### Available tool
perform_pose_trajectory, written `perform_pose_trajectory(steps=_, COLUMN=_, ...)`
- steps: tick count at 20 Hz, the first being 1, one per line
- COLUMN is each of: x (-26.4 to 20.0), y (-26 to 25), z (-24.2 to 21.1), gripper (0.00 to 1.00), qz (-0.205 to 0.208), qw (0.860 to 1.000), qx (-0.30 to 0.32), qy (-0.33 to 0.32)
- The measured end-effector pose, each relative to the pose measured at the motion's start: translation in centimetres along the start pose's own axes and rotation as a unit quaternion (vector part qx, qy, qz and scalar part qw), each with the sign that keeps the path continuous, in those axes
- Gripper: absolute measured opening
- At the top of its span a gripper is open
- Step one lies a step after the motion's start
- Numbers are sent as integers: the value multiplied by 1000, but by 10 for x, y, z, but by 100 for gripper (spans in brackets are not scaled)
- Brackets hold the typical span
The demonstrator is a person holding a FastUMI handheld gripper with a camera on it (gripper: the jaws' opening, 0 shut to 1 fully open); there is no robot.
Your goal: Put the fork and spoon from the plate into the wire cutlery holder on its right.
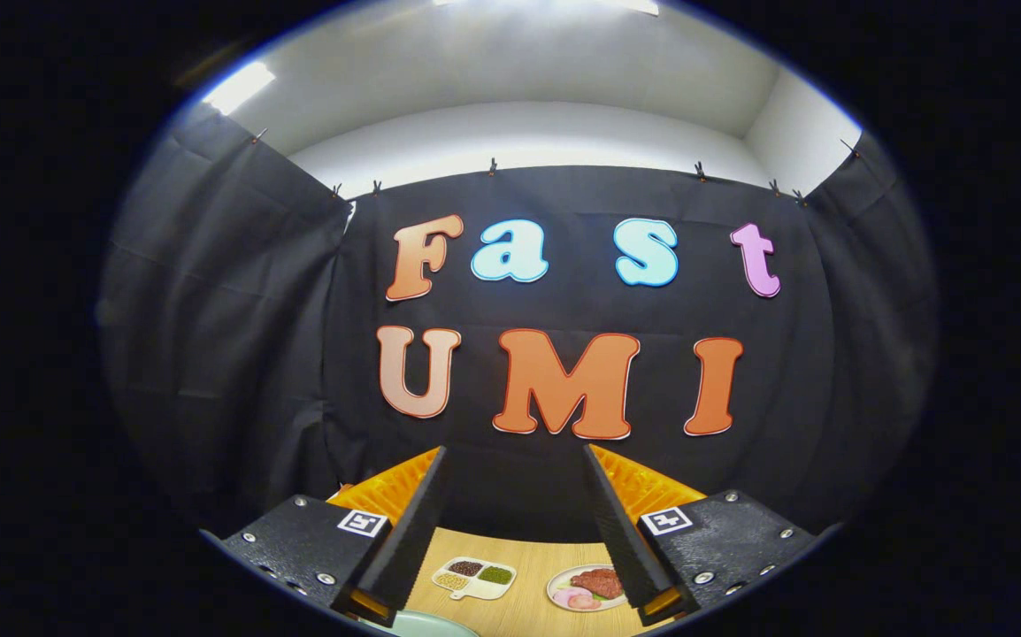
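Gripper (515, 460) raised, fingers spread wide with nothing between them, aimed at the booth's black cloth wall (227, 336). Each finger mount carries a square black-and-white marker tag (362, 522); no readable writing. Between the fingers, on the wooden tabletop (528, 610): a white three-compartment dish (473, 578) of dark, green and yellowish food, and a small plate (583, 588) of reddish meat slices. A pale plate rim (422, 625) lies just below the fingers.

On the wooden surface (528, 610), between the spread tongs (515, 531), a white divided tray of beans (473, 578) lies left of a round white plate of food (586, 588); both apart.
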State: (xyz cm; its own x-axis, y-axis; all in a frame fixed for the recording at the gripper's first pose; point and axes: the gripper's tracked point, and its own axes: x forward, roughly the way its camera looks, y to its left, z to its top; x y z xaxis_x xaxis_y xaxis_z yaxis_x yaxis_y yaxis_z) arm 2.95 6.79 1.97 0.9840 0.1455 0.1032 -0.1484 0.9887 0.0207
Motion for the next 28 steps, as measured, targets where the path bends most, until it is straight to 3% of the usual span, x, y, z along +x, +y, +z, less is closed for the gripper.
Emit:
perform_pose_trajectory(steps=7, x=-14, y=-7, z=9, gripper=91, qz=-27, qw=998, qx=-54, qy=-33)
perform_pose_trajectory(steps=11, x=-43, y=-32, z=3, gripper=91, qz=-22, qw=999, qx=-37, qy=-27)
perform_pose_trajectory(steps=20, x=-67, y=-55, z=-21, gripper=94, qz=71, qw=997, qx=-20, qy=-12)
perform_pose_trajectory(steps=28, x=-82, y=-86, z=-31, gripper=96, qz=92, qw=995, qx=-22, qy=-14)
